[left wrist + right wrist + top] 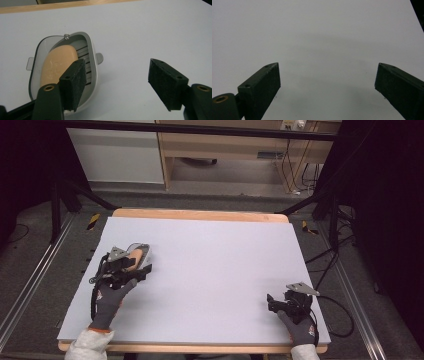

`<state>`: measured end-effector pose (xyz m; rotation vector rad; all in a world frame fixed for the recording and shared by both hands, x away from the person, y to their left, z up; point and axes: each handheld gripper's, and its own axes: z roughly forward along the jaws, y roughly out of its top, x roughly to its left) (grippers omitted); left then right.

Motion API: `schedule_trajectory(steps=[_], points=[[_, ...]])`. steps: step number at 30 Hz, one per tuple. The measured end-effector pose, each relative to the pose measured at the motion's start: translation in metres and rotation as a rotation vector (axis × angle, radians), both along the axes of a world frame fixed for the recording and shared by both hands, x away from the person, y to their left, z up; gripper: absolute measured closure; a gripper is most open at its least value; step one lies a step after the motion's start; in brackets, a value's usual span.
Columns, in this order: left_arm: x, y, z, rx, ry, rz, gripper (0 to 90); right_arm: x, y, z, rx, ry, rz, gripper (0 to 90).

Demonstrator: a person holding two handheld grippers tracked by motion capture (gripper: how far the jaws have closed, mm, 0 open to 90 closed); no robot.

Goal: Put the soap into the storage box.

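Note:
A grey soap dish (93, 53) with a slatted floor lies on the white table top, left of centre, and a peach bar of soap (56, 63) rests inside it. In the high view the dish (143, 249) sits just beyond my left gripper (137, 266). My left gripper (116, 65) is open: its left jaw hangs over the dish's near right rim, beside the soap, and its right jaw is over bare table. At the table's near right my right gripper (273, 304) rests low. It is open (327, 66), with only table surface between its jaws.
The white table top (210, 270) has a wooden edge (200, 215) at the far side. Beyond it stand a cabinet (117, 155) and a wooden desk (235, 145). Cables (330, 265) trail off the right side, and dark stand legs flank the table.

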<state>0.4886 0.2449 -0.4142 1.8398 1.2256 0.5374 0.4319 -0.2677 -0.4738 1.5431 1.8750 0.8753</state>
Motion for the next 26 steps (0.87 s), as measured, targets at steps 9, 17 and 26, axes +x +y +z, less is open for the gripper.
schedule_trajectory(steps=[9, 17, 26], points=[[-0.029, 0.006, -0.014, 0.018, -0.008, -0.005, 27.5, 0.000, -0.002, -0.001, -0.010, 0.000, -0.009, 6.6], [-0.046, 0.023, -0.036, 0.047, 0.032, 0.024, 24.1, -0.001, -0.003, -0.002, -0.015, 0.004, -0.017, 6.6], [-0.051, 0.034, -0.047, 0.086, 0.054, 0.037, 23.1, -0.001, -0.005, -0.002, -0.015, 0.006, -0.025, 6.6]])
